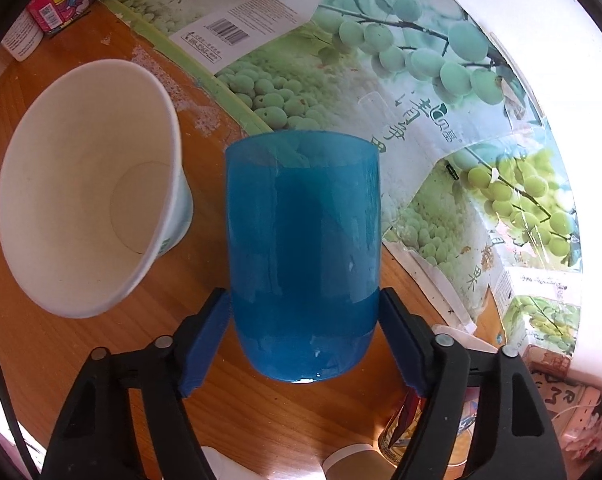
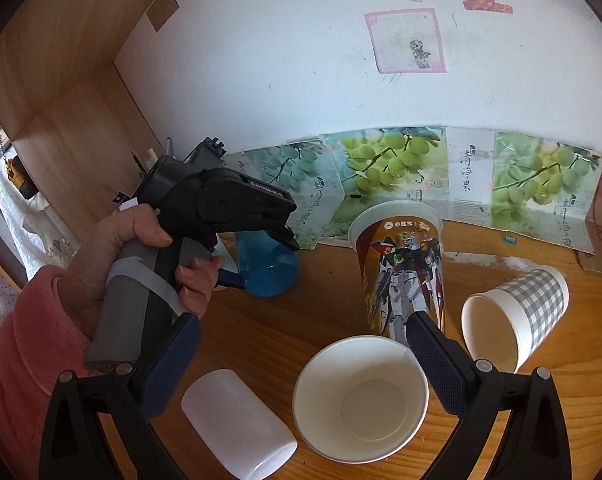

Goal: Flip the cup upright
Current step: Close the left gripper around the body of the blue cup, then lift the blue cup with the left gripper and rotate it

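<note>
My left gripper (image 1: 304,320) is shut on a translucent blue cup (image 1: 303,252), its blue pads (image 1: 209,344) pressed on both sides near the base. The cup's mouth points away from the camera. In the right wrist view the blue cup (image 2: 267,266) sits tilted at the wooden table (image 2: 321,304), under the hand-held left gripper (image 2: 289,238). My right gripper (image 2: 297,364) is open and empty above an upright white paper cup (image 2: 361,398).
A white paper cup (image 1: 89,184) lies tilted left of the blue cup. A tall robot-print cup (image 2: 403,272) stands upright, a grey checked cup (image 2: 517,312) and a white plastic cup (image 2: 237,420) lie on their sides. Grape-print cardboard (image 2: 381,168) lines the wall.
</note>
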The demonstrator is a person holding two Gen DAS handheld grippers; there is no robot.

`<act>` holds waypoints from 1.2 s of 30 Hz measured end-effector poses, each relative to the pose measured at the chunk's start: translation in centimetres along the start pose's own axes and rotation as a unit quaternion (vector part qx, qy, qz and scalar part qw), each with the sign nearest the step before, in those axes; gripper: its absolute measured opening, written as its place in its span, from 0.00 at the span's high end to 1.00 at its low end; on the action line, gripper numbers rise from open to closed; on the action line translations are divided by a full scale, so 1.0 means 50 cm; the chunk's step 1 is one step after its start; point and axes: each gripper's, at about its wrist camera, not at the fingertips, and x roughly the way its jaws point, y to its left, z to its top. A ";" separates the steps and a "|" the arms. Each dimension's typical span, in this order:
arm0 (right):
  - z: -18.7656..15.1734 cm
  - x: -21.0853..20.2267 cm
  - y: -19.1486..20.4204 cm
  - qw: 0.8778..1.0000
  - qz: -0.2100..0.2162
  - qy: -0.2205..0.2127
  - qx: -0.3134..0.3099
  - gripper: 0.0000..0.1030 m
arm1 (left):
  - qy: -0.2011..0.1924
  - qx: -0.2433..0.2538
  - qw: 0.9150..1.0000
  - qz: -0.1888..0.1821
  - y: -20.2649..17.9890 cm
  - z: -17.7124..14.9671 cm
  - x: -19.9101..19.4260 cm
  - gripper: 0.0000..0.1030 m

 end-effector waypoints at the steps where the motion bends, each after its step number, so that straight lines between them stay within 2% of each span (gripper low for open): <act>1: -0.001 0.002 0.000 1.000 0.001 0.000 -0.001 0.00 | 0.001 0.003 1.000 0.000 -0.002 0.001 0.002 0.28; 9: -0.001 0.010 0.002 1.000 0.013 0.001 -0.009 0.00 | -0.001 0.012 1.000 -0.008 -0.002 -0.002 0.000 0.28; 22: -0.003 -0.017 0.014 1.000 -0.002 -0.020 -0.011 0.00 | -0.017 0.073 0.997 -0.030 0.007 -0.038 -0.074 0.29; 31: -0.004 -0.083 0.018 0.999 -0.014 -0.052 0.006 0.00 | -0.029 0.139 0.989 -0.051 0.017 -0.105 -0.134 0.29; 36: -0.016 -0.131 0.017 0.997 -0.024 -0.071 0.020 0.00 | -0.054 0.181 0.980 -0.059 0.022 -0.164 -0.165 0.29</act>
